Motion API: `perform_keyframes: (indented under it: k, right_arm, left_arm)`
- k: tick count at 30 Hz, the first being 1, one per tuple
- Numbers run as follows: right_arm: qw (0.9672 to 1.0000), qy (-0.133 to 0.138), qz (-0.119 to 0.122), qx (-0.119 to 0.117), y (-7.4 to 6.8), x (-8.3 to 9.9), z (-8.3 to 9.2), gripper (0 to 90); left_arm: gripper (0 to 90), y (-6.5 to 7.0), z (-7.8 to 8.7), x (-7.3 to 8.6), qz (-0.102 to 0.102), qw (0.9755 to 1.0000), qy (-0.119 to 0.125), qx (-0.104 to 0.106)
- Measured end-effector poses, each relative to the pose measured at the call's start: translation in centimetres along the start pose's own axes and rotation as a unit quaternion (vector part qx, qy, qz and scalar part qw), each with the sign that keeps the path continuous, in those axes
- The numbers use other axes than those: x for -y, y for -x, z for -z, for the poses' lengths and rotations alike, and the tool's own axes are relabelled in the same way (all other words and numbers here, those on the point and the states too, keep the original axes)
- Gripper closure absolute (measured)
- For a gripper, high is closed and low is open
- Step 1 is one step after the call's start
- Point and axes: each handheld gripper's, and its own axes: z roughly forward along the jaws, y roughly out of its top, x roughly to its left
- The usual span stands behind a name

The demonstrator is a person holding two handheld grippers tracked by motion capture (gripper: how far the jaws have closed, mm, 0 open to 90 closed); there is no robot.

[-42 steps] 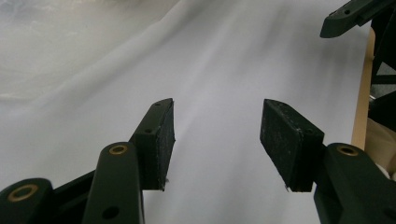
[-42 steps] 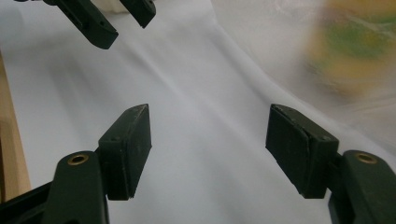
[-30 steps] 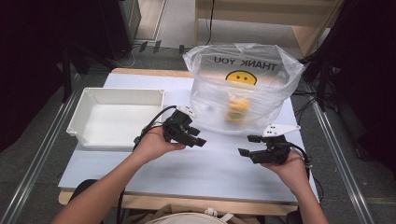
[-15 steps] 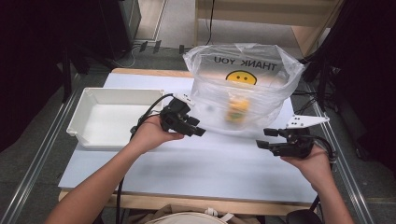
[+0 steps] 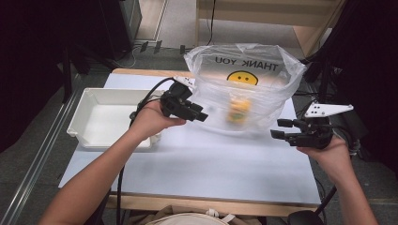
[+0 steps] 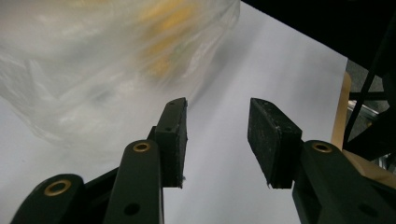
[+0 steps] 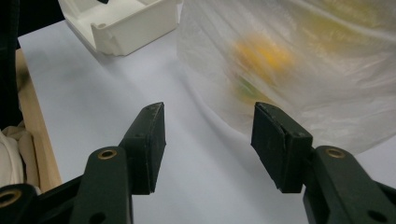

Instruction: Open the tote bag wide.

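Note:
A clear plastic bag printed with a smiley face and "THANK YOU" stands at the back of the white table. Something yellow sits blurred inside it. My left gripper is open just left of the bag's lower side, pointing at it. My right gripper is open too, near the bag's right bottom corner. The left gripper view has the bag close ahead of the empty jaws. The right gripper view shows the bag and its yellow content beyond the empty jaws.
A white rectangular bin sits empty on the table's left side, also seen as the bin in the right gripper view. A wooden edge runs along the table's near side. Dark floor and stands surround the table.
Both grippers have risen away from me toward the bag; the left one moved up to its left side, the right one swung out to the right and forward.

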Motion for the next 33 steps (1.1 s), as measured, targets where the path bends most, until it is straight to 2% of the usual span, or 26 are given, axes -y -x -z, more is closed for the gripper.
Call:
perform_keyframes:
  k: [6, 11, 14, 17, 20, 26, 29, 30, 33]
  right_arm:
    - [0.9998, 0.013, 0.015, -0.009, 1.3, -1.4, 1.4, 48.8]
    - [0.9990, 0.031, 0.026, -0.021, 2.7, -2.8, 2.9, 52.5]
    - [0.9988, 0.034, 0.032, -0.018, 3.6, -4.0, 3.8, 55.8]
    - [0.9985, 0.036, 0.037, -0.017, 4.4, -5.3, 4.3, 59.5]
    - [0.9985, 0.036, 0.037, -0.020, 5.3, -6.7, 4.5, 61.7]
    - [0.9984, 0.036, 0.041, -0.018, 6.5, -10.0, 4.5, 65.6]
    - [0.9970, 0.043, 0.064, -0.009, 6.7, -11.7, 4.3, 69.5]
    - [0.9965, 0.047, 0.068, -0.010, 6.8, -12.3, 4.2, 71.0]
    - [0.9962, 0.048, 0.072, -0.006, 7.0, -14.0, 3.8, 75.7]
  left_arm:
    - [60.8, -0.6, 1.4, -1.8, -0.007, 0.9998, 0.016, 0.003]
    - [67.8, -1.7, 3.0, -3.6, -0.012, 0.9993, 0.034, 0.008]
    - [69.9, -2.2, 3.7, -4.7, -0.027, 0.9988, 0.041, 0.005]
    - [71.5, -2.9, 4.2, -5.9, -0.031, 0.9982, 0.051, 0.006]
    - [73.9, -3.7, 4.3, -7.0, -0.034, 0.9978, 0.056, 0.009]
    - [77.6, -5.2, 4.0, -9.5, -0.040, 0.9980, 0.048, 0.002]
    - [80.5, -5.7, 3.7, -10.6, -0.050, 0.9978, 0.043, -0.004]
    - [82.2, -5.9, 3.5, -11.0, -0.045, 0.9982, 0.040, -0.005]
    - [85.6, -6.3, 3.1, -12.0, -0.053, 0.9980, 0.033, -0.012]
